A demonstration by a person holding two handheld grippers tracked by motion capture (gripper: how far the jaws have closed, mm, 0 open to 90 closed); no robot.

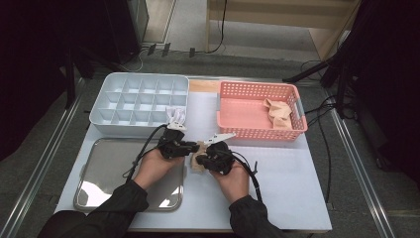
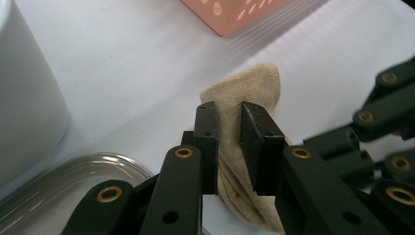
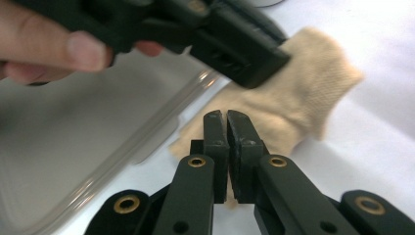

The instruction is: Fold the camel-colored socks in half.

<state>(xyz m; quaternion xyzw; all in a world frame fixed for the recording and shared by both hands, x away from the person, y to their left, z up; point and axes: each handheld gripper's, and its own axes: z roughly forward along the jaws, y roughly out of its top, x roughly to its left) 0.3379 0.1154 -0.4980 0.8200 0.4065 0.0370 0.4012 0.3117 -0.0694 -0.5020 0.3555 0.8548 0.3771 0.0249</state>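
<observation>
Here the beige sock lies on the white table, just right of the steel tray and in front of the pink basket, with both grippers at it. The left gripper has its jaws closed to a narrow gap with a fold of the knit pinched between them; the right gripper has its jaws pressed all but together at the sock's near edge (whether any cloth is really caught there, I cannot tell). That looks like the weak point: if the right side holds only a thread or nothing, any pull to fold or stretch would likely leave the sock dangling from the left jaws alone. The left hold is shallow too, so a sharp tug could slip it free. The two grippers also sit very near each other and could knock. A second sock lies in the basket, and the white divided box stands well apart.
</observation>
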